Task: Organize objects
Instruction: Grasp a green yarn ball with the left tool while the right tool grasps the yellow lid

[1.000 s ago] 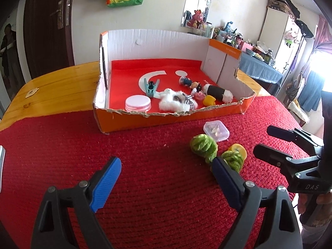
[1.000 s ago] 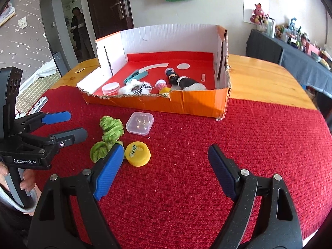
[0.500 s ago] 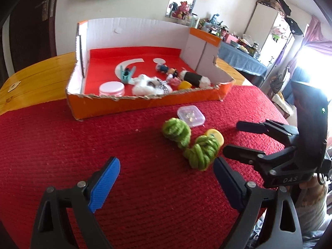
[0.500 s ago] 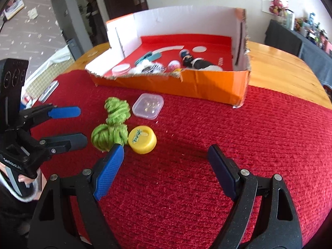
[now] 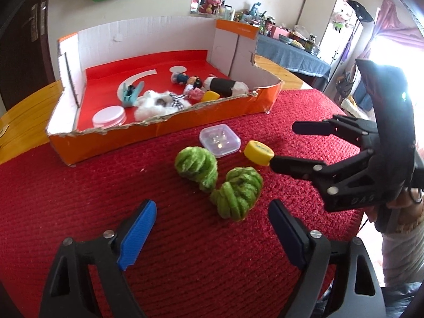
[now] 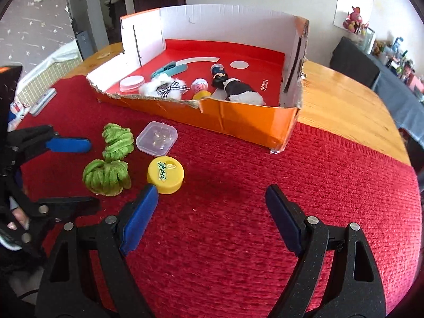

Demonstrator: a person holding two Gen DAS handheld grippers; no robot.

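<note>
Two green yarn knots lie joined on the red cloth, the nearer knot (image 5: 238,192) (image 6: 106,176) and the farther knot (image 5: 196,163) (image 6: 118,141). A clear small plastic case (image 5: 220,140) (image 6: 156,141) and a yellow cap (image 5: 259,153) (image 6: 165,175) lie beside them. My left gripper (image 5: 212,229) is open, just short of the nearer knot. My right gripper (image 6: 212,212) is open and empty, its left pad close to the yellow cap. Each gripper also shows in the other's view: the right (image 5: 283,144), the left (image 6: 88,171).
An orange cardboard box (image 5: 169,128) (image 6: 238,122) with a red floor stands behind the objects and holds several toys, a pink-white lid and a teal clip. Wooden tabletop (image 6: 344,106) extends past the red cloth. A flat grey object (image 6: 42,102) lies at the cloth's left edge.
Both grippers have moved forward toward the loose objects. The yarn knots now lie closer to my left gripper and the yellow cap closer to my right. Both stay open.
</note>
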